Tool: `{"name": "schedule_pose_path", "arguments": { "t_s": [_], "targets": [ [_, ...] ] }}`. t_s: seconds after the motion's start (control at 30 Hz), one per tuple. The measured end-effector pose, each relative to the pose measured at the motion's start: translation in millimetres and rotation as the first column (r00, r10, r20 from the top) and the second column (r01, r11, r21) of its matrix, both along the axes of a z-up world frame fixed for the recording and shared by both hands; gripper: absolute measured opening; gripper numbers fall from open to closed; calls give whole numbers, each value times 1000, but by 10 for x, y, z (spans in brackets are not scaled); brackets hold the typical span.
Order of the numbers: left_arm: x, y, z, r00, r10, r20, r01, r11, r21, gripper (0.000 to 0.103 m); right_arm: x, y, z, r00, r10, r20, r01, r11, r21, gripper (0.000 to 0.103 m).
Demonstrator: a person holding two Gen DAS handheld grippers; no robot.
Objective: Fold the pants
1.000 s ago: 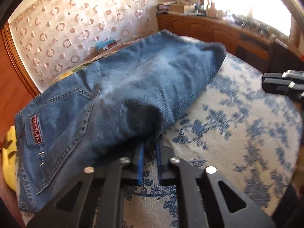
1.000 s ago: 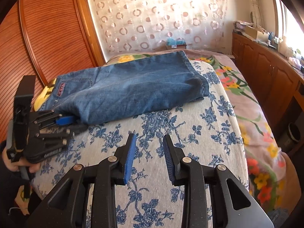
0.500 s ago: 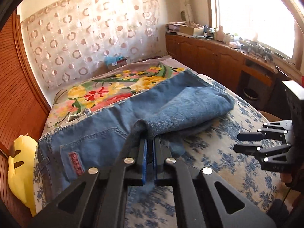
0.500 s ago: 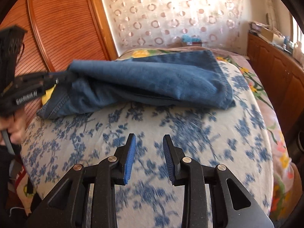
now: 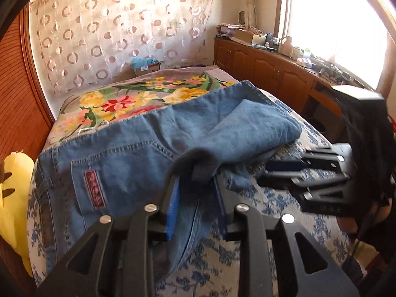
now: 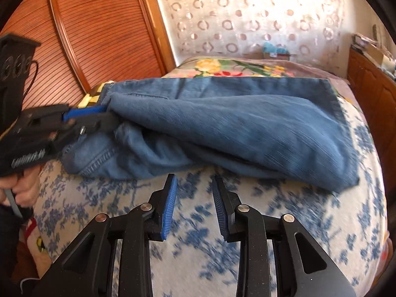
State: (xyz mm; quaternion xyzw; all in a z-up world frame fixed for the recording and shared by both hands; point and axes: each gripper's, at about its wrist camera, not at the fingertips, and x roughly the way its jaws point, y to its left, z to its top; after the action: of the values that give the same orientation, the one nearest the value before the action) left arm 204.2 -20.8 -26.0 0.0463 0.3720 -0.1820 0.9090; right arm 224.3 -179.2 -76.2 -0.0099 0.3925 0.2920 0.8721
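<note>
Two grippers over half-folded jeans, one letting go

We are working on the bed [image 6: 247, 247], its blue-flowered cover bearing the jeans [image 6: 222, 123], which are lying across it with the leg end doubled over toward the waist. We are judging this as the release after a fold: the left gripper [image 5: 195, 185] is opening its jaws, a hump of denim still draped between the pads, which are no longer pressing on it. The right gripper [image 6: 193, 205] is hovering just short of the near edge of the cloth, fingers apart, nothing between them. Next, we are thinking, the left should draw clear without dragging the fold, then both should take the edges for a second fold
</note>
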Motion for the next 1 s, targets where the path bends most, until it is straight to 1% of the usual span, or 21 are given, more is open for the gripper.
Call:
{"name": "schedule_pose_path", "arguments": {
  "t_s": [0.1,0.17,0.23,0.37,0.4,0.43,0.47,0.5,0.53,0.6,0.73,0.83,0.93,1.0],
  "targets": [
    [-128,67,-46,1000,-9,-4,9,1000,-3,31,50,81,50,1000,13,7,-13,1000,8,29],
    [-209,130,-74,1000,3,-1,-3,1000,-5,32,61,121,78,1000,18,15,-18,1000,12,29],
    [-284,201,-84,1000,16,5,-16,1000,-15,37,58,144,108,999,31,21,-32,999,31,29],
    [-383,323,-77,999,45,29,-45,999,-11,41,11,243,131,997,73,24,-74,996,42,29],
    [-397,357,-71,998,50,34,-50,999,-10,43,-5,258,129,996,83,25,-84,996,41,29],
    [-415,397,-68,997,62,42,-61,998,-11,51,-23,288,128,996,90,29,-91,995,36,29],
    [-433,439,-65,996,71,49,-70,997,-13,55,-36,314,126,995,95,31,-96,995,30,29],
    [-452,490,-59,995,84,58,-83,996,-22,64,-44,333,123,995,99,30,-100,995,27,29],
    [-465,541,-59,994,92,61,-90,995,-35,67,-50,350,119,994,103,29,-104,994,24,29],
    [-474,615,-66,993,106,59,-104,993,-49,67,-67,362,106,994,105,30,-106,994,13,29],
    [-513,783,-73,984,159,77,-156,987,-37,67,-130,351,97,993,110,35,-110,994,1,29],
    [-533,935,-113,980,188,66,-185,981,-50,67,-192,309,93,992,117,37,-117,993,-1,29],
    [-542,1044,-173,976,209,54,-208,978,-36,67,-241,304,75,991,131,39,-131,991,-3,30],
    [-552,1114,-216,974,224,45,-223,975,-28,67,-254,321,64,990,136,37,-136,991,-6,33]
  ]
}}
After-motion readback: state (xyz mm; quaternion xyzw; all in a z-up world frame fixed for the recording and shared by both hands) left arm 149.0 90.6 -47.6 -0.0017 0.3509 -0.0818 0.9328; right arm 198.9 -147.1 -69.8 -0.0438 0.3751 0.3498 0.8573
